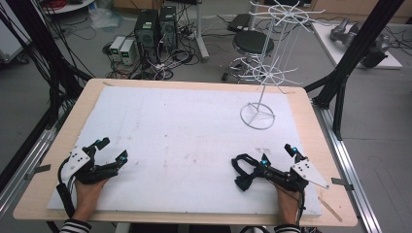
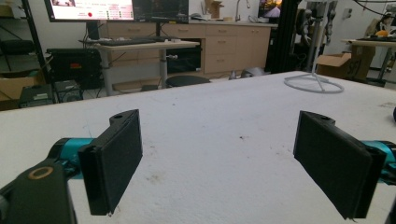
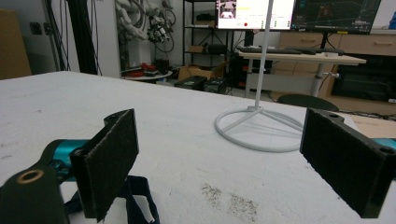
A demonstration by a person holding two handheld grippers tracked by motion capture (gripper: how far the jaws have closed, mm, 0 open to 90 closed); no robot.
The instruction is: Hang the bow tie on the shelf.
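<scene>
High view: 2 grippers are resting low on the white foam board [image 1: 184,126], 1 at each near corner, so the middle of the board is staying free.

- Left gripper [image 1: 112,148] is sitting with jaws spread wide and nothing between them; the left gripper view is showing bare board in the gap.
- Right gripper [image 1: 276,154] is also standing wide open and gripping nothing. A black strap [image 1: 243,171] is lying on the board just beside its left jaw, looped and slack; the right gripper view is showing it [image 3: 135,198] under that jaw, apparently touching.
- White wire rack [image 1: 265,73] is standing upright at the far right of the board, well apart from both grippers.

Judgement: the strap is probably meant for hanging on 1 of the rack's hooks.
</scene>
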